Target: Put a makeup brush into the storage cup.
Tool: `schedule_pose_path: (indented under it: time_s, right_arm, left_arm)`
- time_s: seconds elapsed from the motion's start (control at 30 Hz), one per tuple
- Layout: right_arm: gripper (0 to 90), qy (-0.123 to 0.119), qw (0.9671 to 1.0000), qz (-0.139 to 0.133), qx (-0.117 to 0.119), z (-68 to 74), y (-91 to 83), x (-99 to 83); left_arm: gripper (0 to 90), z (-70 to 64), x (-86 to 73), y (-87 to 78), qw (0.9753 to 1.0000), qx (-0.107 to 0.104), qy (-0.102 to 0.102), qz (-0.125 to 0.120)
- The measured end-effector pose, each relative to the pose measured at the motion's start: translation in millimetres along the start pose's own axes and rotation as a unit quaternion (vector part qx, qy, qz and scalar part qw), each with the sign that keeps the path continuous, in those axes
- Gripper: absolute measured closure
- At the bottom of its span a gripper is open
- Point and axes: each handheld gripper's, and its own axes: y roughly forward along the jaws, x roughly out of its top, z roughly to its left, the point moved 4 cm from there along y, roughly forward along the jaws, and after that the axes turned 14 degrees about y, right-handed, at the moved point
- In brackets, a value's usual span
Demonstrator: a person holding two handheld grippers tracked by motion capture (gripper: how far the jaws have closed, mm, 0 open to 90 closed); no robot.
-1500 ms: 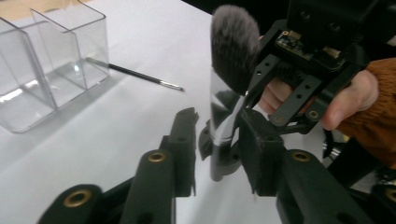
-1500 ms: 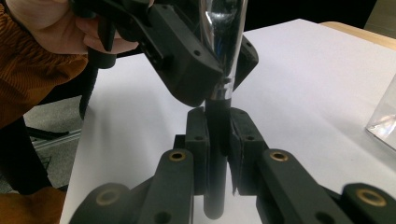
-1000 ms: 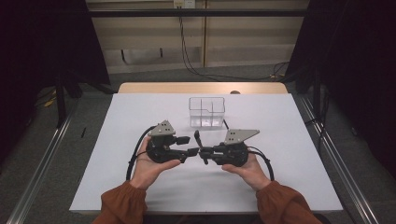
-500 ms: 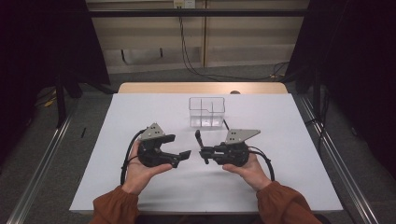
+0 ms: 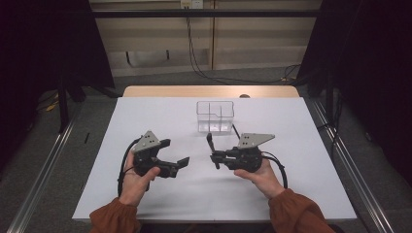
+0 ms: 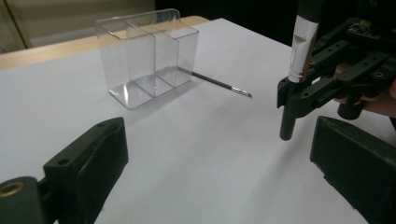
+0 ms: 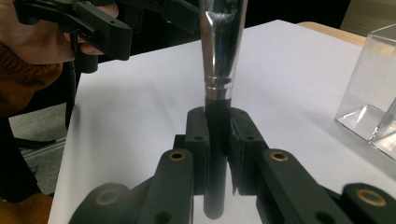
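The right tool (image 5: 214,156) pinches a brush (image 7: 217,84) upright by its black handle, at 6 o'clock from the clear box (image 5: 215,116). The left tool (image 5: 176,164) is spread, holding nothing. Lift the brush clear of the tabletop (image 5: 145,111), keep it vertical, then lower it into a compartment.

Work area: white-covered table in a dark-curtained bay.

The table (image 5: 145,121) carries a white cover; a strip of bare wood (image 5: 209,91) shows along its far edge. Grey carpet floor (image 5: 97,116) surrounds it. Metal rails (image 5: 43,174) run along the floor at the left and right sides. Black curtains (image 5: 43,43) flank both sides. The far wall (image 5: 262,34) is beige panelling, with black cables (image 5: 192,53) hanging down to the floor. Lighting is even and diffuse.
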Motion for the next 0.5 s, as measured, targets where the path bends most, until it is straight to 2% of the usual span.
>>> schedule_pose_path:
  time_s: [0.07, 0.13, 0.23, 0.3, 0.37, 0.5]
  right_arm:
    - [79.8, 0.001, 1.0, -0.002, -0.003, -1.1, -1.7, 0.8]
    - [79.8, 0.001, 1.0, -0.005, -0.005, -2.1, -3.8, 2.0]
    - [79.8, 0.002, 0.9999, -0.01, -0.009, -4.4, -7.2, 4.0]
    - [79.8, 0.004, 0.9998, -0.014, -0.013, -7.3, -9.3, 5.6]
    - [79.8, 0.006, 0.9997, -0.018, -0.017, -9.7, -10.5, 6.6]
    - [79.8, 0.01, 0.9995, -0.021, -0.021, -12.9, -12.3, 7.7]
  left_arm:
    - [3.2, 2.4, -1.4, -5.8, 0.9998, 0.011, 0.007, -0.013]
    - [2.8, 3.6, -3.9, -10.5, 0.9997, 0.011, 0.014, -0.015]
    - [2.0, 7.3, -9.8, -16.2, 0.9992, 0.035, 0.015, -0.016]
    - [2.2, 9.9, -14.5, -20.8, 0.999, 0.04, 0.01, -0.014]
    - [2.3, 11.0, -18.6, -27.6, 0.9987, 0.049, -0.007, -0.009]
    - [2.0, 13.6, -23.0, -38.8, 0.9981, 0.059, -0.006, -0.016]
